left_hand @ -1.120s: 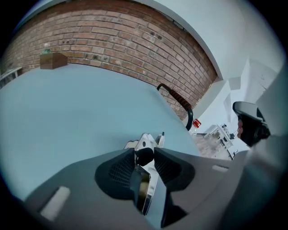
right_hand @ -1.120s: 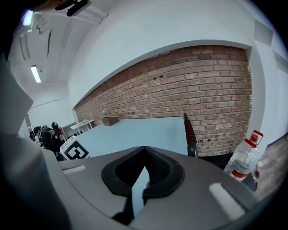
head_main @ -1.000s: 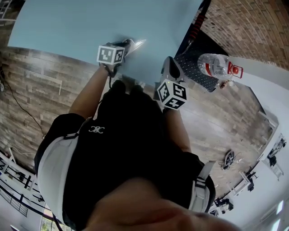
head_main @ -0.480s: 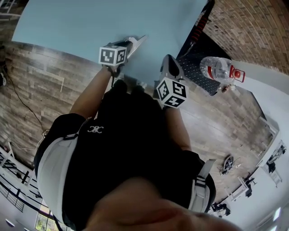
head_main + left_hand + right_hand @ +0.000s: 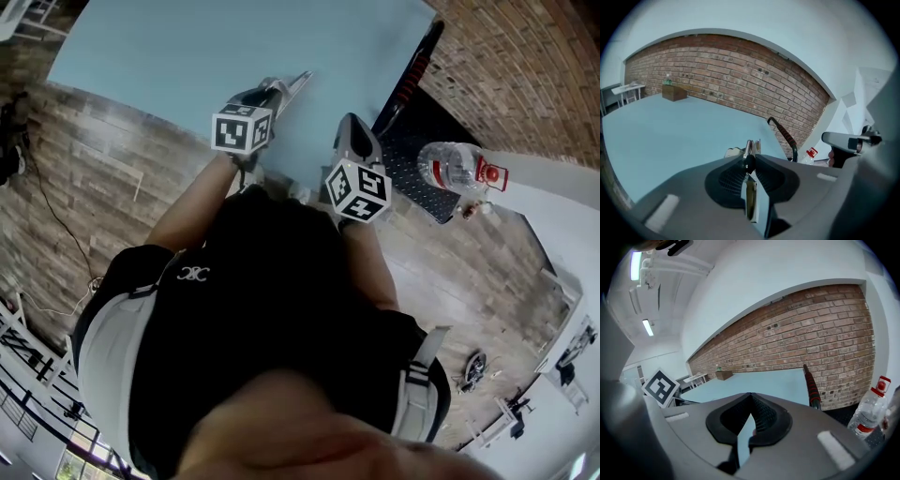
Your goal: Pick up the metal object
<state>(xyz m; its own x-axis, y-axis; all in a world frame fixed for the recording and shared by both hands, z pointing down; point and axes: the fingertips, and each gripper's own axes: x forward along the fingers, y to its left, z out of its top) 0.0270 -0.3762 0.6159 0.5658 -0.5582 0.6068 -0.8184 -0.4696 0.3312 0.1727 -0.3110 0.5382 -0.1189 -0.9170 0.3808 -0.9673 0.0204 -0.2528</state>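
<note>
Upper centre of the frame, the left gripper (image 5: 272, 90) points downward, its jaws just closed further onto the metal object (image 5: 296, 81). To its right, the right gripper (image 5: 349, 124) has its jaws together and empty.

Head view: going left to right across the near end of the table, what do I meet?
Left gripper, whose jaws have just been closing on the thin shiny metal object → right gripper → black bar with red grip → clear plastic bottle with red cap.

Metal object (image 5: 295, 82) — near end hidden inside left claw (image 5: 274, 91).
</note>
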